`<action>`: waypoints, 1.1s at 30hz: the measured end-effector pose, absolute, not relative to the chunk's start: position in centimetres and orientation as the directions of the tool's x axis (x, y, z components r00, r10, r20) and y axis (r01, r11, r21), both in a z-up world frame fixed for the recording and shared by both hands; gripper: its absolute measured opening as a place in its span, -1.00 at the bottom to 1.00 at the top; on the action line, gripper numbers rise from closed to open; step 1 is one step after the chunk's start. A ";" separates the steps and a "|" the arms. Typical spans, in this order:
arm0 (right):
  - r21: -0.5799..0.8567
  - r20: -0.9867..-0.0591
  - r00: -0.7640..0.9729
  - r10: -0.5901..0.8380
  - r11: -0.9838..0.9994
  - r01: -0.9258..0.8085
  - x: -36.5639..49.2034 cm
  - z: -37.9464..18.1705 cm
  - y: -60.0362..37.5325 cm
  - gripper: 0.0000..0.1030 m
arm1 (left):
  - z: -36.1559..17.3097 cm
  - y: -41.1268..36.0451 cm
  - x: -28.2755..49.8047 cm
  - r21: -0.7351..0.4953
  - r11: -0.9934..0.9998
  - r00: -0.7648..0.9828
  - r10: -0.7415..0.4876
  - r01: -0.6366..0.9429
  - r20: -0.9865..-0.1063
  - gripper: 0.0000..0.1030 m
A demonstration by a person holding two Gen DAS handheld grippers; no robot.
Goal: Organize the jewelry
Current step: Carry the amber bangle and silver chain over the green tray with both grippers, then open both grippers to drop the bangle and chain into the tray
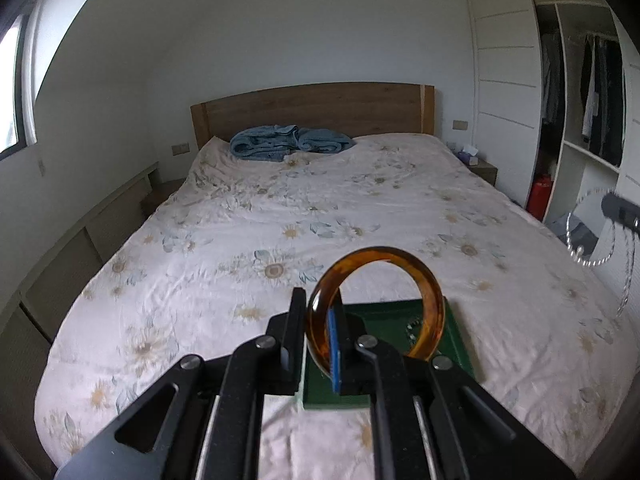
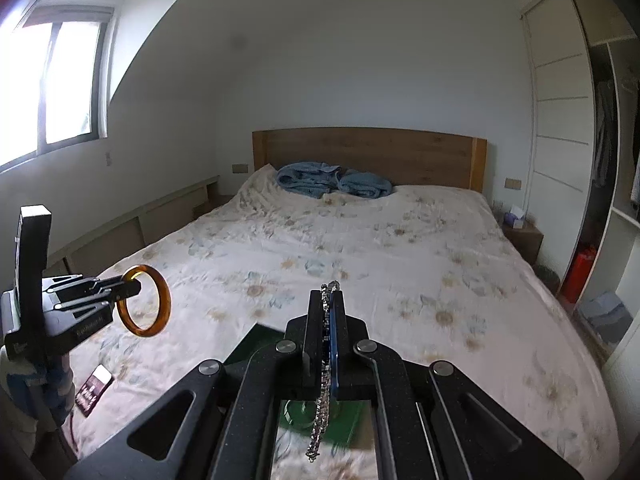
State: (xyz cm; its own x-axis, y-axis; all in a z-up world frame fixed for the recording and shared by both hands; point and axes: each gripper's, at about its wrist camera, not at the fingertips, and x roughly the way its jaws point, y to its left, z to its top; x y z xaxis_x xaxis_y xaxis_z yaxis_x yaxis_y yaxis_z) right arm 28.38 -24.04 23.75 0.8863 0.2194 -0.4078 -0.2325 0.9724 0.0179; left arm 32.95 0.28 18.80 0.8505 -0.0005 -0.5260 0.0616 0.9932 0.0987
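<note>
My left gripper (image 1: 320, 312) is shut on an amber bangle (image 1: 432, 304), held upright above a green jewelry tray (image 1: 456, 340) on the bed. The bangle (image 2: 160, 300) and left gripper (image 2: 132, 288) also show at the left of the right wrist view. My right gripper (image 2: 329, 304) is shut on a silver chain (image 2: 320, 420) that hangs down between the fingers over the green tray (image 2: 256, 340). The right gripper (image 1: 616, 208) with the dangling chain (image 1: 624, 280) shows at the right edge of the left wrist view.
A large bed with a floral sheet (image 1: 320, 208) fills both views. A blue towel (image 1: 288, 142) lies by the wooden headboard (image 1: 312, 108). An open wardrobe (image 1: 580, 120) stands at right. A dark card-like item (image 2: 94, 388) lies at the bed's near left.
</note>
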 end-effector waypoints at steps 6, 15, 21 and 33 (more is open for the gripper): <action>0.041 -0.434 0.866 0.246 0.966 -0.255 34.9 19.9 -22.9 -0.95 | 14.2 -0.7 39.3 0.098 0.993 0.821 0.003 0.065 -0.570 -0.82; 0.105 -0.571 0.759 0.313 0.945 -0.310 44.8 6.3 -19.9 -0.95 | 1.6 -1.6 48.5 0.095 0.994 0.711 0.026 0.058 -0.702 -0.82; 0.168 -0.642 0.667 0.378 0.918 -0.359 48.6 -0.9 -17.7 -0.95 | -4.6 -1.8 52.4 0.058 0.997 0.637 0.009 0.057 -0.771 -0.82; 0.161 -0.782 0.563 0.269 0.959 -0.234 52.7 -8.2 -19.9 -0.94 | -10.6 -0.3 55.1 0.032 0.999 0.518 0.024 0.007 -0.855 -0.80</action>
State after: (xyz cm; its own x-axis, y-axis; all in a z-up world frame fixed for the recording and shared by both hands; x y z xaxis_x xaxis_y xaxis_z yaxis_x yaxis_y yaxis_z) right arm 52.72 -19.94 -8.16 0.5625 0.2689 -0.7819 -0.2339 0.9588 0.1614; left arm 55.12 -0.32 -10.60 0.5176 0.0237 -0.8553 0.0065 0.9995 0.0316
